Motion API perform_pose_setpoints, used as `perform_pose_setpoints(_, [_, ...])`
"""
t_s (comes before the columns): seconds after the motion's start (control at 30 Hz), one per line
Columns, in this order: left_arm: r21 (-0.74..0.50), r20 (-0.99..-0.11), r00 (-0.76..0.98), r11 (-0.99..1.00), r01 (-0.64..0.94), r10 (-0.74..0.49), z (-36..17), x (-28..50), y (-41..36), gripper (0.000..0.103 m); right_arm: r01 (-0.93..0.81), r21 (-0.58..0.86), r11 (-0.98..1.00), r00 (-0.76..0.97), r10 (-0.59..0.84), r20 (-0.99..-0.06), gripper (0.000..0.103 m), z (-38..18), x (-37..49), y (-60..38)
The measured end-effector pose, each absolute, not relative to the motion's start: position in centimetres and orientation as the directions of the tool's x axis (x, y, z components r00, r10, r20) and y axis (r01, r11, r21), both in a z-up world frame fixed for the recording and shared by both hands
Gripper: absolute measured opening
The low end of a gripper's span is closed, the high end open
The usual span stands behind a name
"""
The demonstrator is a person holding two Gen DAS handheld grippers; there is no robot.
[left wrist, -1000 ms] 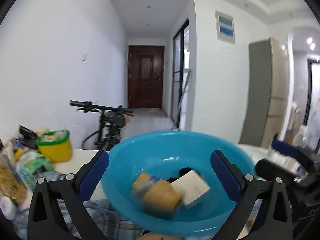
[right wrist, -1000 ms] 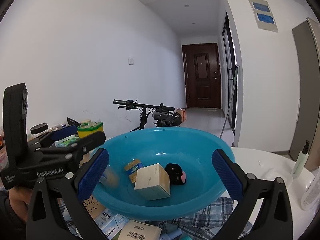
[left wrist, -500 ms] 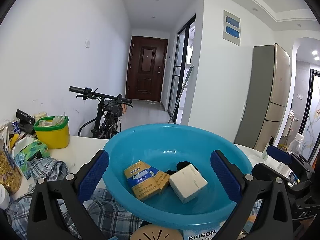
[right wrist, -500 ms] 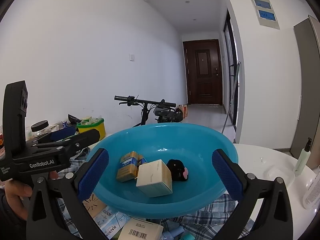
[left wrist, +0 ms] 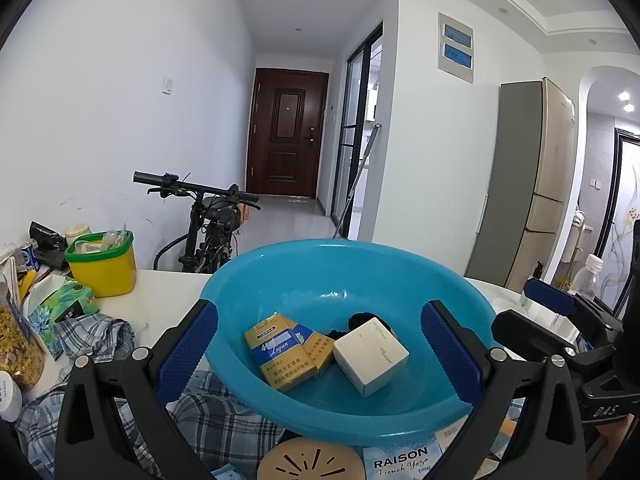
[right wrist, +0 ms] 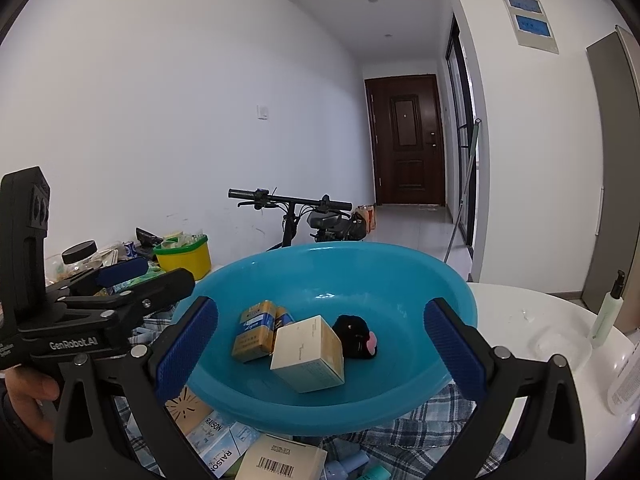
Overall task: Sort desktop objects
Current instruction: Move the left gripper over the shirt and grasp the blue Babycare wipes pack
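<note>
Both hand-held grippers, left (left wrist: 316, 354) & right (right wrist: 320, 350), spread wide, empty, hovering at near rim of blue basin (left wrist: 304, 268) on counter (right wrist: 520, 304). Inside, straight ahead: white box (left wrist: 370, 356), cigarette packs (left wrist: 280, 350), black plush (right wrist: 354, 336).

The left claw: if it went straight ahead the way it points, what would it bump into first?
Probably the blue basin. The open left claw points into it, toward the yellow packs and white box, though depth is unclear.

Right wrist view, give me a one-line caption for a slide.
Open right gripper faces a blue basin holding two yellow packs, a cream box and a black toy.
</note>
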State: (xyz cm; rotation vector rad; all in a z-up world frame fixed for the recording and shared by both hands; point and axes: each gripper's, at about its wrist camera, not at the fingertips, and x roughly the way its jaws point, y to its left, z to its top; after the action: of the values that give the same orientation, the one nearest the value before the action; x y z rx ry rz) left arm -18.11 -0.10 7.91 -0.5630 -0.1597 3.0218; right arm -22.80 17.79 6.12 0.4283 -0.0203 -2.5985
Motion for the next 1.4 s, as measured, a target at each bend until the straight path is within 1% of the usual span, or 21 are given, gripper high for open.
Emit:
perform_pose_setpoints(0.07, [-0.122,-0.366,-0.927,-0.991,-0.044,0.086,8.2,-17.7,-0.4,0.103,0.475,0.088,-0.876,-0.825,-0.478,-0.301,0.103,6.1,-22.8,17.7])
perform_pose_setpoints(0.23, [-0.153,-0.342,-0.934,-0.987,-0.052,0.102,8.9,-15.7,-2.0,0.103,0.471,0.086,-0.878,-0.828,-0.473,-0.301,0.103,6.2,-22.9,17.8])
perform_pose_setpoints(0.4, [-0.127,-0.377,-0.921,-0.991,-0.05,0.095,8.4,-14.4,-3.2,0.103,0.471,0.095,-0.877,-0.826,-0.477,-0.302,0.103,6.2,-22.9,17.9])
perform_pose_setpoints(0.67, [-0.027,-0.5,-0.863,-0.997,-0.071,0.075,4.6,-12.4,-4.4,0.103,0.48,0.104,-0.871,-0.82,-0.487,-0.301,0.103,6.2,-23.0,17.9])
perform_pose_setpoints(0.77, [0.008,-0.53,-0.846,-0.997,-0.075,0.06,3.0,-11.7,-4.2,0.103,0.482,0.105,-0.87,-0.819,-0.49,-0.299,0.103,6.2,-23.0,17.9])
perform_pose_setpoints(0.93, [0.008,-0.576,-0.814,-0.995,-0.099,0.077,1.4,-11.3,-3.8,0.103,0.479,0.106,-0.871,-0.819,-0.487,-0.302,0.103,6.0,-23.1,17.8])
perform_pose_setpoints(1.07, [0.024,-0.591,-0.801,-0.99,-0.138,0.098,0.1,-10.8,-3.0,0.103,0.478,0.104,-0.872,-0.816,-0.485,-0.314,0.103,5.8,-23.1,17.7])
perform_pose_setpoints(1.13, [0.035,-0.612,-0.786,-0.99,-0.138,0.088,-0.6,-11.0,-2.8,0.103,0.479,0.098,-0.872,-0.816,-0.484,-0.316,0.103,5.7,-23.1,17.6])
perform_pose_setpoints(1.27, [0.029,-0.686,-0.723,-0.991,-0.132,0.077,-2.6,-11.8,-2.5,0.103,0.48,0.097,-0.872,-0.815,-0.485,-0.317,0.103,5.7,-23.1,17.5])
perform_pose_setpoints(1.4, [0.036,-0.713,-0.699,-0.993,-0.108,0.05,-3.3,-12.2,-2.7,0.103,0.48,0.099,-0.872,-0.815,-0.485,-0.316,0.103,5.7,-23.1,17.5])
